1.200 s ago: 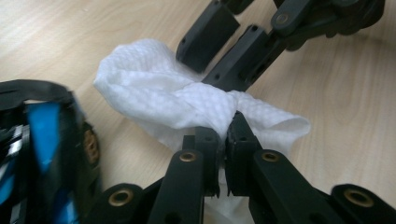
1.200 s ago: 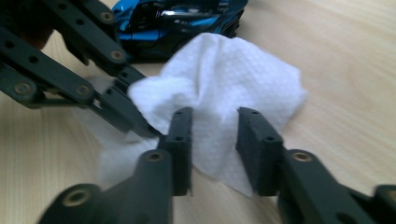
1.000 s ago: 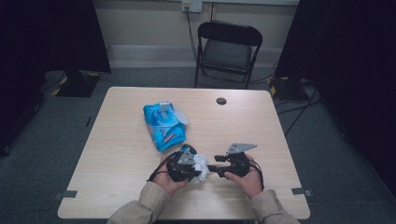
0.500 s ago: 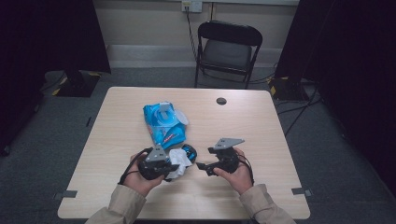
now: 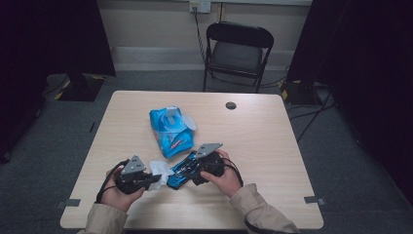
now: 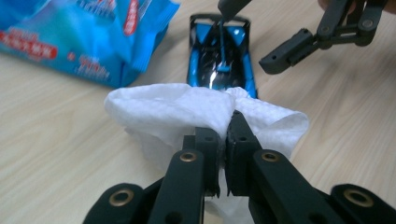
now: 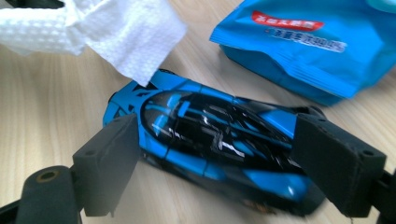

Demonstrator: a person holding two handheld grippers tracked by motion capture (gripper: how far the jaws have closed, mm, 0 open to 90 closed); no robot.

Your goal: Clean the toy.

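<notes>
Left gripper [image 6: 223, 140] first: its jaws are pressed together on a white wipe [image 6: 187, 109], pinching a fold of it right at the tips. The wipe is soft and crumpled, with a fine dimpled weave, and it billows out on both sides of the black jaws. Its far edge lies just at the nose end of the toy car [image 6: 219, 56], touching or close to it.

Over to the right gripper [image 7: 215, 168]: its jaws have just been opening and now stand spread wide, one flat matte-black pad at either side of the toy car [image 7: 210, 140]. The car sits between them on the bench [image 7: 42, 107], and the pads look close to its sides without clearly pressing. It is a low, sleek racer, glossy blue with a black canopy that catches the light, hard and smooth.

From the high view, the left gripper [image 5: 146, 179] and the right gripper [image 5: 192, 171] face each other near the front edge of the pale wood-grain bench [image 5: 272, 146], car [image 5: 181, 171] between them. Just behind lies a crinkly blue wipes packet [image 5: 169, 130], its flap lifted.
</notes>
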